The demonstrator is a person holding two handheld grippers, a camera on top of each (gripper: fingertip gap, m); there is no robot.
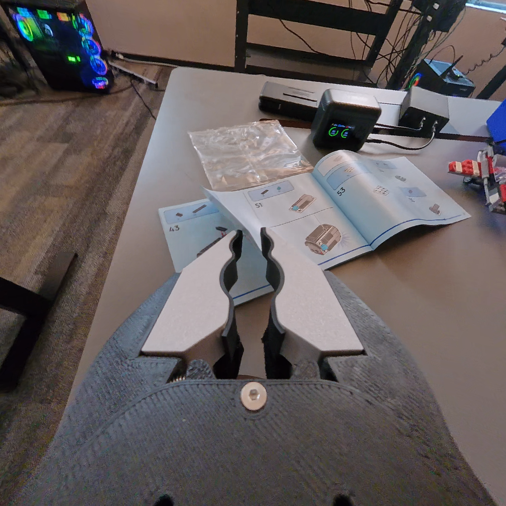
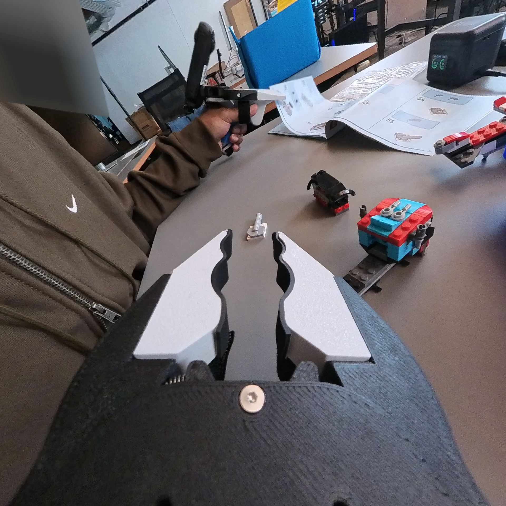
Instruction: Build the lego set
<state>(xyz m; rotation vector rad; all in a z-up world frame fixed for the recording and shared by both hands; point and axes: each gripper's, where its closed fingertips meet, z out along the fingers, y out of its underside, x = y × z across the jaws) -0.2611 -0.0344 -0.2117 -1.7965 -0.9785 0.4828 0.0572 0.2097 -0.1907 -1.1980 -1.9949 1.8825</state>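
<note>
My left gripper (image 1: pixel 251 232) hovers over the left half of an open instruction booklet (image 1: pixel 342 202) on the grey-brown table (image 1: pixel 397 342). A raised page (image 1: pixel 232 208) passes between its fingertips, and a gap shows between the pads, so they do not press on it. The right wrist view shows that gripper (image 2: pixel 279 96) at the raised page (image 2: pixel 298 93), with a hand on its handle. My right gripper (image 2: pixel 252 234) is open and empty, low over the table. A small grey and white brick piece (image 2: pixel 257 227) lies just beyond its tips.
A red and light-blue brick model (image 2: pixel 394 230) on a dark plate (image 2: pixel 367 273) stands at the right, with a black and red model (image 2: pixel 330 195) behind it. A red and grey model (image 2: pixel 471 142), a clear plastic bag (image 1: pixel 246 153) and a black power unit (image 1: pixel 342 120) lie farther off. The person's sleeve (image 2: pixel 169 153) is at the left. Across from one pair of fingers to the other is roughly 40 cm.
</note>
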